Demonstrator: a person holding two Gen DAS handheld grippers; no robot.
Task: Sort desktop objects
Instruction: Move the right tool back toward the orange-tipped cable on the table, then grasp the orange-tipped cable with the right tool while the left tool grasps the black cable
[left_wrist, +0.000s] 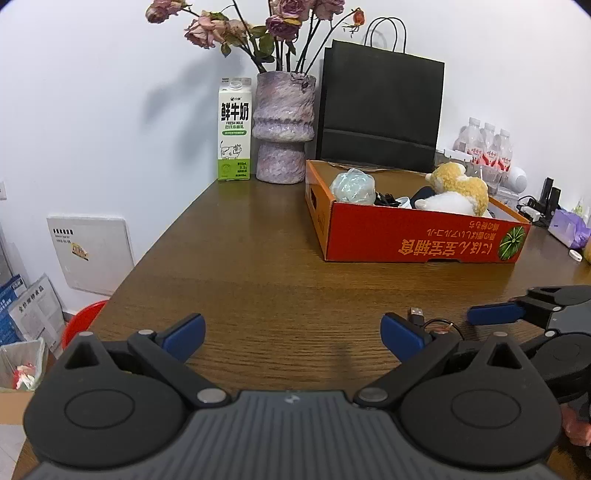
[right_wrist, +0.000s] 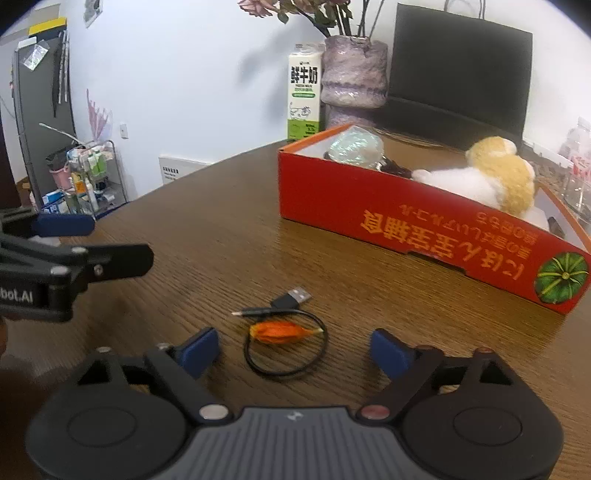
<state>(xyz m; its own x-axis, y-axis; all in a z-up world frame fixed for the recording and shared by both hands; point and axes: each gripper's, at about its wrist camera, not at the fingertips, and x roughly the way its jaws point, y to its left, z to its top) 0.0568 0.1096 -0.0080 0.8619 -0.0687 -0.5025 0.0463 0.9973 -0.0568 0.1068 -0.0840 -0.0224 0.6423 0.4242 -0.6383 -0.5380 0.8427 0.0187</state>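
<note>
My right gripper (right_wrist: 291, 352) stands with its jaws apart, nothing pressed between them; the coiled black USB cable (right_wrist: 286, 339) lies on the table just ahead of the blue pads (right_wrist: 199, 350), its loop roughly centred in the gap, with a small orange dried bud (right_wrist: 282, 331) resting across the top of the loop. My left gripper (left_wrist: 291, 334) is also spread wide and empty over bare wood, just beside the right one, whose blue fingertip shows at the edge of its view.

Further out sits the red cardboard box (right_wrist: 424, 229), already holding a plush toy (right_wrist: 491, 181), a crinkled clear ball (right_wrist: 354, 147) and some dark cords. Behind it stand the milk carton (left_wrist: 234, 133), the purple vase (left_wrist: 284, 129) and a black paper bag (left_wrist: 380, 110).

I judge the cable is the next thing for the box. The risks I see: the cable is thin and flat on the table, so the pads may close above it or pinch only one strand, letting the loop uncoil and dangle. The bud could come up with it or get crushed. With both grippers this close, a sideways correction could knock them together. A trailing plug may catch the box wall on the way in.
</note>
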